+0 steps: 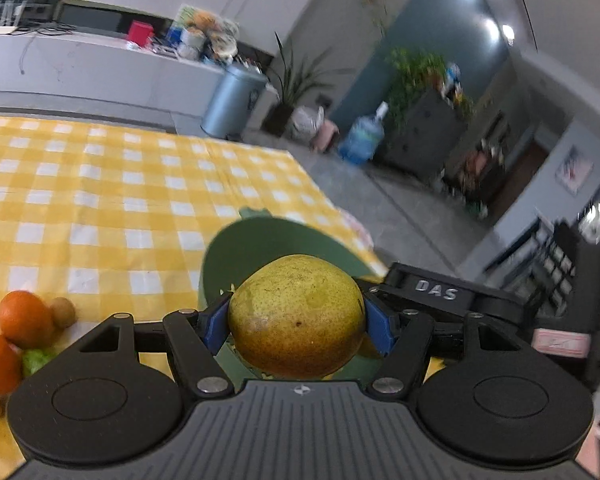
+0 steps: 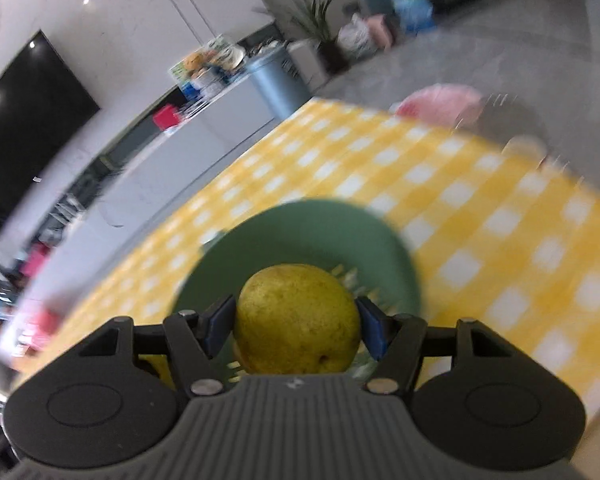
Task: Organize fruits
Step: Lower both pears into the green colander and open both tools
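Left wrist view: your left claw (image 1: 298,320) pinches a pear (image 1: 296,316) at lower centre, above the green bowl (image 1: 260,240); oranges (image 1: 22,316) wait at lower left, unseen elsewhere. Right wrist view: your right claw (image 2: 296,324) grips another pear (image 2: 298,318) over the bowl (image 2: 300,232). Next, I judge, lower and release both.

A grey bin (image 1: 231,101) stands at upper centre of the left view, a potted plant (image 1: 296,80) just right of it, a blue water jug (image 1: 362,136) farther right.
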`<state>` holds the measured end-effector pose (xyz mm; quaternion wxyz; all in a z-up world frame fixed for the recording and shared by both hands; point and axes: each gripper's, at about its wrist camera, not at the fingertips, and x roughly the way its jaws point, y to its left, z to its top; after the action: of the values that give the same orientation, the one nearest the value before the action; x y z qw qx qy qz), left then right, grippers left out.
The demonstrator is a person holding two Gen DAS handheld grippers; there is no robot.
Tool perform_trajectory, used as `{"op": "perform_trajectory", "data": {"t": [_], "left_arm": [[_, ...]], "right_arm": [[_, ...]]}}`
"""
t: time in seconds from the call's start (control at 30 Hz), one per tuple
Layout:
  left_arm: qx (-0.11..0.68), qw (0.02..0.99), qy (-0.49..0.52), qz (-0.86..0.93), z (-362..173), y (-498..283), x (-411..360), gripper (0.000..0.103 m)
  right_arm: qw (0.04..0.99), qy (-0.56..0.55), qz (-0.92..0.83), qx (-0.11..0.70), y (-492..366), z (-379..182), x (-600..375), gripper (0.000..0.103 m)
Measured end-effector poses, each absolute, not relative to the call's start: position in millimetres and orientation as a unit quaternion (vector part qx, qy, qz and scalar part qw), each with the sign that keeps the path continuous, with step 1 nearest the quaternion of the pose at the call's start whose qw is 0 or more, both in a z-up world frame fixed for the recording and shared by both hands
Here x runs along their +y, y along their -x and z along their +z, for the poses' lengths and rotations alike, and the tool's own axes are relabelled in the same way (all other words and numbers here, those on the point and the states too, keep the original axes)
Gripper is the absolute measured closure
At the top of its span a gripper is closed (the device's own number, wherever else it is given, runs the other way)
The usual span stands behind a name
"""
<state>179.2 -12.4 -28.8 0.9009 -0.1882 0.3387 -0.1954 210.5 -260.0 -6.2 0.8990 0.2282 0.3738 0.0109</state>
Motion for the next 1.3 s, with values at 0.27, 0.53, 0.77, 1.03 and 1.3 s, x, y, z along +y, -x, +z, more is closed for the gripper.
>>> {"op": "perform_trajectory", "data": {"t": [0.27, 0.53, 0.77, 1.03, 1.3], "left_arm": [[0.385, 0.895, 0.104, -0.200, -46, -204, -41, 0.026], [0.388, 0.904, -0.036, -0.176, -46, -199, -73, 0.026], [0.391, 0.893, -0.141, -0.173, -53, -203, -94, 0.025], [0.347, 0.894, -0.225, -0.171, -60, -195, -107, 0.016], [0.310, 0.901, -0.243, -0.179, -50, -179, -98, 0.015]], "right_arm": [[0.885, -0.240, 0.008, 0.398, -218, -20, -274, 0.041], [0.896, -0.201, -0.002, 0.397, -223, -16, -260, 0.041], [0.901, -0.174, -0.009, 0.397, -225, -17, -255, 0.041], [0.901, -0.174, -0.013, 0.396, -227, -19, -256, 0.041], [0.900, -0.193, -0.010, 0.391, -226, -18, -260, 0.041]]}}
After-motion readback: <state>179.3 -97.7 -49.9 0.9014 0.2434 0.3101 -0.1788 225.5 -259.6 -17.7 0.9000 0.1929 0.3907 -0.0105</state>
